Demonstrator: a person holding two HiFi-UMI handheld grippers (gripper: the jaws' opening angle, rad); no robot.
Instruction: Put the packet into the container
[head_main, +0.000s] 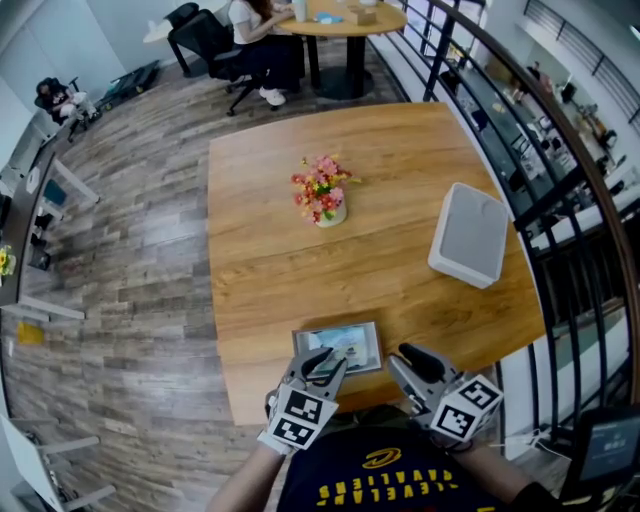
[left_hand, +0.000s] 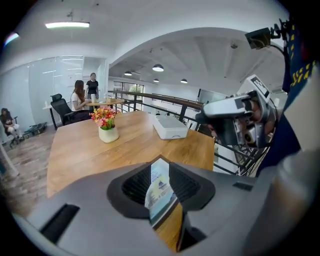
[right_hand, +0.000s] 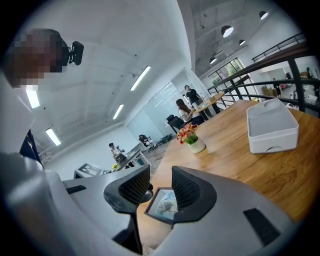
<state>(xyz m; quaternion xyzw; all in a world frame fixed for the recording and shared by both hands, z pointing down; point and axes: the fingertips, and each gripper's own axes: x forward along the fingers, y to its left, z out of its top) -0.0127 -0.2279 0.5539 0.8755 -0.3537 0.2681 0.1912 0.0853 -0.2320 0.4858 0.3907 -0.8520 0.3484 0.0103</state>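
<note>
The packet (head_main: 345, 345), flat, pale blue and white with a dark rim, lies on the wooden table (head_main: 270, 270) near its front edge. My left gripper (head_main: 325, 362) hovers over the packet's near left corner. Its jaws are apart, and in the left gripper view the packet (left_hand: 161, 192) shows through the gap without the pads pressing on it. My right gripper (head_main: 410, 358) is open and empty just right of the packet, and the packet (right_hand: 164, 205) shows below its jaws. The white container (head_main: 470, 233) sits on the table's right side, apart from both grippers.
A pot of pink and red flowers (head_main: 321, 193) stands mid-table. A black railing (head_main: 560, 200) runs along the table's right side. People sit at a round table (head_main: 345, 20) in the far background. The container (right_hand: 272, 127) lies ahead and right of the right gripper.
</note>
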